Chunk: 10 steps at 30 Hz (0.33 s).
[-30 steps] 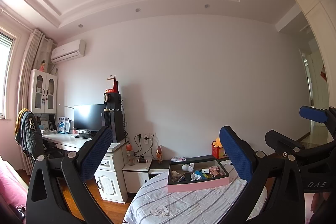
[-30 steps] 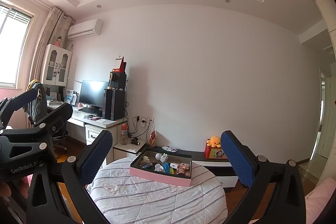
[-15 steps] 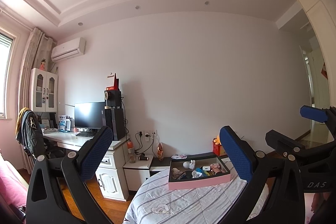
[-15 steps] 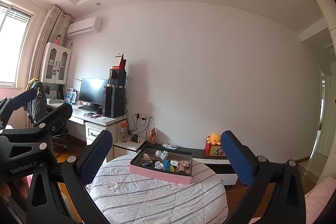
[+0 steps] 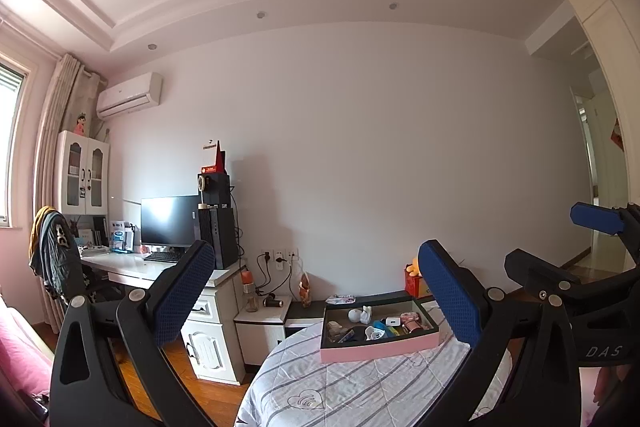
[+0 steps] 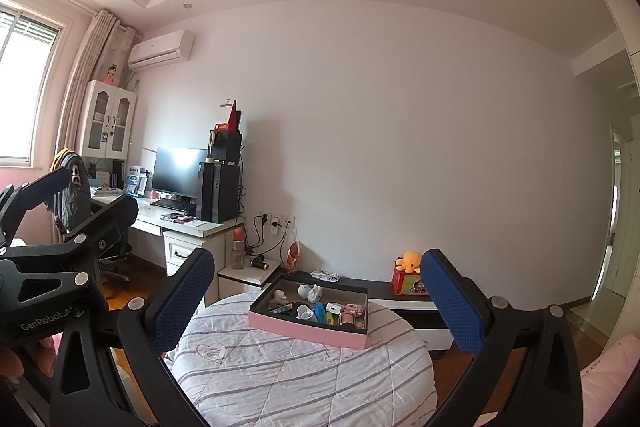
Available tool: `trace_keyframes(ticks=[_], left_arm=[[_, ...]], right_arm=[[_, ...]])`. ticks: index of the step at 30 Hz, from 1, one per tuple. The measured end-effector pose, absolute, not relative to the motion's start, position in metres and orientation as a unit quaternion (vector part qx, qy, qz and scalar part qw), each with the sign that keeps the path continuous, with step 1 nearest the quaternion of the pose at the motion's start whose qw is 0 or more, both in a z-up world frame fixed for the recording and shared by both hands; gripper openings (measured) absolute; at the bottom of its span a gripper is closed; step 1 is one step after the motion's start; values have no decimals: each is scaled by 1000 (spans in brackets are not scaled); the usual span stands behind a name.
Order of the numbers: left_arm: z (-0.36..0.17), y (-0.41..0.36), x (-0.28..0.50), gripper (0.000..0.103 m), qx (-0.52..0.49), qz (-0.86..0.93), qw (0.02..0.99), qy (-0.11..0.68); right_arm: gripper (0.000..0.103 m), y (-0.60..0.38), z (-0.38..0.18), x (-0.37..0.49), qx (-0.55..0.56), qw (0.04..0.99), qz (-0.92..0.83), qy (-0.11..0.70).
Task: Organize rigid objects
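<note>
Since the earlier frames the tray (image 6: 308, 325) is sliding lower in both views, so both grippers are tilting slightly upward or pulling back. The left gripper (image 5: 316, 297) and right gripper (image 6: 318, 293) are hanging side by side with fingers spread wide and nothing between them, both pointing toward the tray ahead and well apart from it, likely a ready or resting pose. The tray is sitting on the quilt (image 6: 304, 379) of the round bed, holding a loose huddle of small items (image 6: 320, 307). Whether they are sorted yet is too small to tell.
</note>
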<state>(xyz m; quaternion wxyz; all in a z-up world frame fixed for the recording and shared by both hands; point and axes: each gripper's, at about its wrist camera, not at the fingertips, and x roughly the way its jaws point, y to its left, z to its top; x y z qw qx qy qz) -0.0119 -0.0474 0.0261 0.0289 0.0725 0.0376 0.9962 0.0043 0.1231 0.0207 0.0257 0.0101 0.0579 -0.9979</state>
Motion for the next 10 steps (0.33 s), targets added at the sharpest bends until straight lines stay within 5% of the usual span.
trace_keyframes(ticks=[10], left_arm=[[26, -50, -9, 103, 66, 997, 31, 38]], right_arm=[[103, 124, 18, 2, 14, 24, -998, 57]])
